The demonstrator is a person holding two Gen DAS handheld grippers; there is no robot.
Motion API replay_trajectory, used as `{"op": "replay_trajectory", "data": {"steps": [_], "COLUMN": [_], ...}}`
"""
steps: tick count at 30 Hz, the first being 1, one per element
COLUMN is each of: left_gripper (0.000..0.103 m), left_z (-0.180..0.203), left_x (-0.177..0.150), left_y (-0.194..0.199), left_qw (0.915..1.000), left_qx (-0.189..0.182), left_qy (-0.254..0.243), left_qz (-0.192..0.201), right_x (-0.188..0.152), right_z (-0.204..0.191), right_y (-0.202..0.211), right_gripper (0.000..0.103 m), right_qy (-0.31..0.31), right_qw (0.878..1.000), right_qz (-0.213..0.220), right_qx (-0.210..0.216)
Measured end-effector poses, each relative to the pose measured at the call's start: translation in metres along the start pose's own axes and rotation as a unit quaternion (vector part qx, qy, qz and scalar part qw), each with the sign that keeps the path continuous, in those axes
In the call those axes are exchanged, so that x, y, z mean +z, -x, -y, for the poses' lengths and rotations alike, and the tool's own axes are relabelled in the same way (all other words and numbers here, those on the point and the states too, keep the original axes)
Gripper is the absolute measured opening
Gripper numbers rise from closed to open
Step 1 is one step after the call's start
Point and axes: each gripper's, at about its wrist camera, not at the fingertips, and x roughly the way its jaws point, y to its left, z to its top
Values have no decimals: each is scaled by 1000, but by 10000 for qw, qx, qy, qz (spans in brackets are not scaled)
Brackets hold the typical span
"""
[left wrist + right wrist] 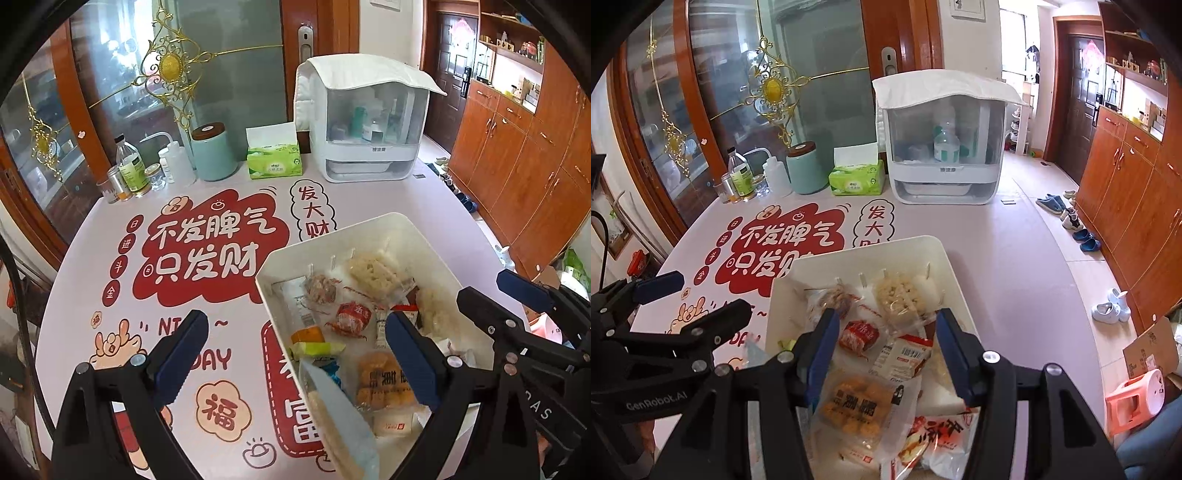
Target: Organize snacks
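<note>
Several wrapped snacks [857, 406] already lie heaped in the white bin [945, 266] on the counter [997, 240], so the gathering step looks nearly done. Both the left gripper [295, 362] and the right gripper [886, 354] hover with fingers spread, holding nothing. Next, probably, comes closing on a packet to sort it.

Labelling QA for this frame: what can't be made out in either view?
- White plastic snack bin: near rim cut by the bottom edge in both views.
- Orange fried-snack packet: left side behind the right claw finger, right wrist view.
- Left claw: its right finger covers wrappers, left wrist view.
- Bottles in the white countertop cabinet: blurred behind its frosted panel.
</note>
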Motion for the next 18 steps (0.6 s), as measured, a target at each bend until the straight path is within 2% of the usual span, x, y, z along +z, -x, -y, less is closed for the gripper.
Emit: {"op": "replay_trajectory", "data": {"steps": [18], "left_gripper": [96], "left_z": [-19], "left_x": [-36], "left_y": [60], "left_qw": [9994], "left_qx": [-249], "left_qy": [-24], "left_qz": [258], "right_x": [-28], "right_z": [-28], "right_y": [40], "right_gripper": [55], "right_qy": [-246], "right_qw": [9996], "right_qz": [-48], "right_qx": [156]}}
